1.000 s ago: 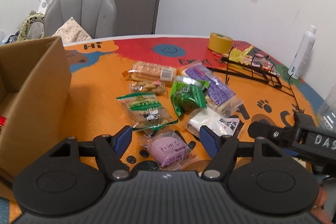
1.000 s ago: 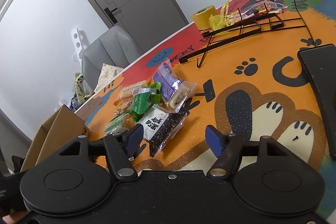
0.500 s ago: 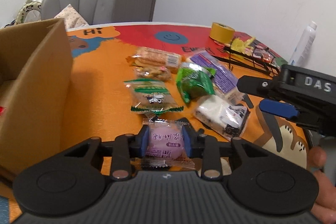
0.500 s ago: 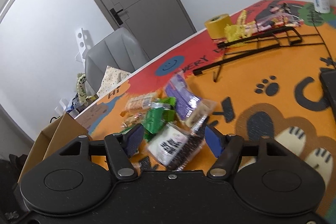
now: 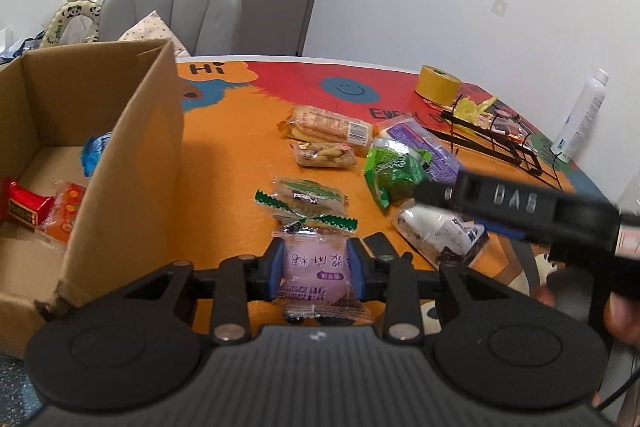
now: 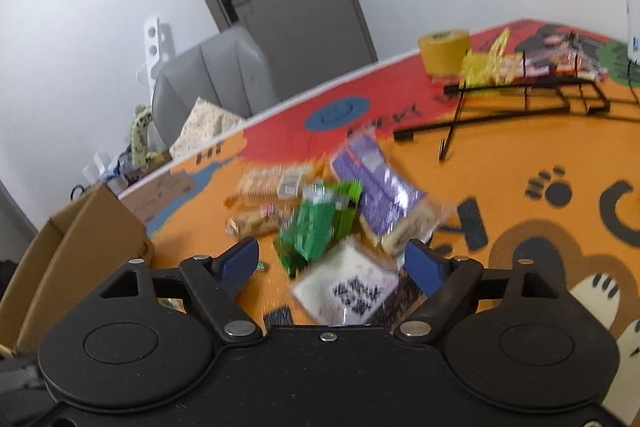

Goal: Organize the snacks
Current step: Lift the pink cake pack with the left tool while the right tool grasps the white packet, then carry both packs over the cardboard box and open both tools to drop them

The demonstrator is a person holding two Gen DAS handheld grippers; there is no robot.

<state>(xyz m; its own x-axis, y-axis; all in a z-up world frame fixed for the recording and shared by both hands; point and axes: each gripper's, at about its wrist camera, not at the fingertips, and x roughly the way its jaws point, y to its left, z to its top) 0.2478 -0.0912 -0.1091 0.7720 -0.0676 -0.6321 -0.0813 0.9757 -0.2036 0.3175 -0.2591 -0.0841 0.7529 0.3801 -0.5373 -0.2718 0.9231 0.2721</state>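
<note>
Now left claw (image 5: 316,273) pinching pink snack packet (image 5: 315,269); right claw (image 6: 332,265) spreading wider above white packet (image 6: 348,291), not gripping.

Even, bright indoor lighting in both fisheye views, with no hard glare. The open brown cardboard box (image 5: 120,131) casts a soft shadow onto the orange cartoon-printed tabletop (image 5: 240,155). Left view is mostly sharp; the black right gripper (image 5: 520,203) crossing it is motion-smeared. Right view is blurred throughout, its snack packets smeared. Straight edges bow near the dark, vignetted corners.
</note>
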